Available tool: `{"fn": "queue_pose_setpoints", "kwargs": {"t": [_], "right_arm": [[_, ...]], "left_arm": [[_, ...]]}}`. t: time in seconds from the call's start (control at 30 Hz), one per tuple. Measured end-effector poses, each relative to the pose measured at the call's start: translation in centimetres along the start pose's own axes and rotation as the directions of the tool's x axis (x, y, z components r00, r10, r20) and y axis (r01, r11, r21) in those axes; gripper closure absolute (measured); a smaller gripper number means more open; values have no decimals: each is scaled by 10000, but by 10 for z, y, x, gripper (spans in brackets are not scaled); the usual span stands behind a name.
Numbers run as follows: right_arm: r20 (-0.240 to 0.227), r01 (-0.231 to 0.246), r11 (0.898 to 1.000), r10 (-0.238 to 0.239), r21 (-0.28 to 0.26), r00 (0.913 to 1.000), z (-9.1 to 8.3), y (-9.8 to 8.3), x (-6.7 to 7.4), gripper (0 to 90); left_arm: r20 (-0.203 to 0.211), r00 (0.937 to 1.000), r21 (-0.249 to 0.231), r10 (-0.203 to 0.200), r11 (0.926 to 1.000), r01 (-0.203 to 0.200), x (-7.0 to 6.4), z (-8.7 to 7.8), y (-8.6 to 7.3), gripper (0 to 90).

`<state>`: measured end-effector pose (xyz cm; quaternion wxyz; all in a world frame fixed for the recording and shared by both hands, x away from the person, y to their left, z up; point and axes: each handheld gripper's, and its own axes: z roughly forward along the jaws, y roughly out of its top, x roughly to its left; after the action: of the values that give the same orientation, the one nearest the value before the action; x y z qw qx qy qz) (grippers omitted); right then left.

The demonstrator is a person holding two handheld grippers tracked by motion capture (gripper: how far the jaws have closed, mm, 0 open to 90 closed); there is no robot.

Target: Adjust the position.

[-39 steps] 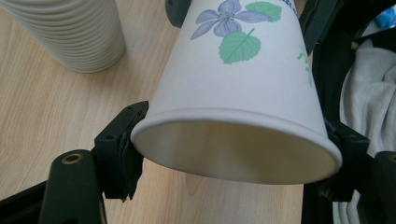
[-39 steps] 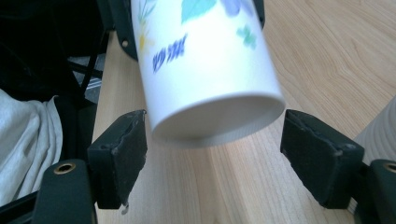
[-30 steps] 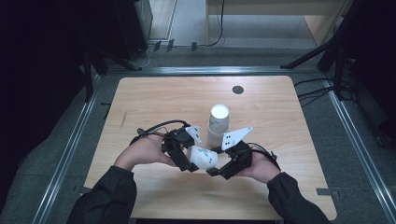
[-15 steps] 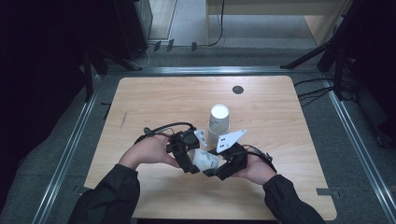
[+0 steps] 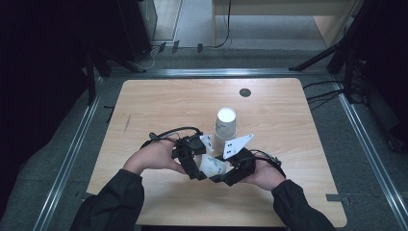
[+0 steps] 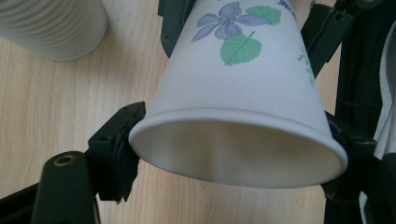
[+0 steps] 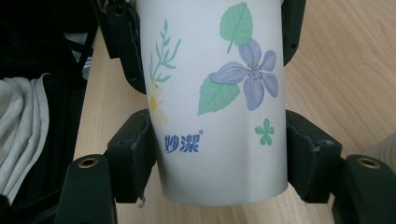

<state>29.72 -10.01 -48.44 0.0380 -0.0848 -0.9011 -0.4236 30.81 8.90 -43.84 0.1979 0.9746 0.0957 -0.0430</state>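
A white paper cup [image 5: 211, 166] printed with purple flowers and green leaves lies level just above the table, between my two grippers. My left gripper [image 5: 195, 163] has the rim end. In the left gripper view its jaws have just been opening, and the pads [image 6: 119, 156] still touch the rim of the cup [image 6: 243, 93]. My right gripper [image 5: 226, 171] has the base end. Its jaws have just been closing, and its pads [image 7: 137, 154] press both sides of the cup [image 7: 219, 116].
A ribbed white cup [image 5: 225, 126] stands upright just beyond the grippers, also at the left gripper view's top left [image 6: 51, 28]. The wooden table [image 5: 144, 110] has a small dark round mark [image 5: 245, 92] at the back. Metal rails border the table.
The right gripper's jaws have drawn in around the cup's base end. Both hands have stayed where they were, with the cup between them.
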Motion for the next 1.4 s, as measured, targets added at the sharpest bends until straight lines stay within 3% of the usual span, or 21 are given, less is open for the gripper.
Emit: {"fn": "queue_pose_setpoints", "kwargs": {"t": [0.13, 0.27, 0.43, 0.53, 0.6, 0.77, 0.83, 0.97, 1.1, 1.2, 1.3, 1.4], "right_arm": [[107, -39, 9998, 41, -179, 9999, -6, 0, -1, 329], [163, -131, 9988, 139, -474, 9998, -13, 0, -3, 329], [149, -225, 9964, 237, -813, 9996, -22, -1, -3, 330], [146, -257, 9931, 275, -1144, 9995, -26, -1, -5, 329], [115, -337, 9907, 355, -1319, 9993, -29, -1, -5, 329], [67, -374, 9883, 388, -1481, 9992, -33, -1, -5, 329], [4, -406, 9875, 411, -1526, 9992, -34, -1, -5, 329], [-48, -372, 9859, 369, -1631, 9993, -35, 0, -5, 329], [-112, -442, 9839, 429, -1733, 9990, -37, 0, -5, 330], [-140, -416, 9832, 398, -1776, 9991, -37, 1, -5, 329], [-188, -408, 9833, 381, -1771, 9991, -36, 2, -6, 329], [-291, -411, 9831, 365, -1784, 9989, -34, 3, -7, 329]], "left_arm": [[-55, 10000, -472, -31, 9989, 28, 0, -3, -2, 90], [-46, 9999, -901, -116, 9959, 112, 2, -6, -7, 88], [32, 9996, -1716, -273, 9848, 274, 4, -12, -14, 88], [166, 9986, -2197, -511, 9741, 535, 5, -15, -19, 88], [282, 9979, -2421, -590, 9681, 641, 5, -17, -23, 88], [352, 9961, -2588, -806, 9620, 870, 2, -16, -30, 89], [423, 9945, -2736, -962, 9562, 1041, 1, -15, -34, 89], [385, 9915, -3237, -1243, 9372, 1300, 0, -16, -39, 92], [351, 9871, -3754, -1562, 9133, 1579, -1, -18, -41, 92], [413, 9854, -3893, -1649, 9057, 1679, -1, -19, -42, 93], [411, 9858, -3942, -1629, 9040, 1658, -3, -18, -43, 93], [359, 9850, -4081, -1688, 8972, 1687, -6, -17, -46, 121]]}}
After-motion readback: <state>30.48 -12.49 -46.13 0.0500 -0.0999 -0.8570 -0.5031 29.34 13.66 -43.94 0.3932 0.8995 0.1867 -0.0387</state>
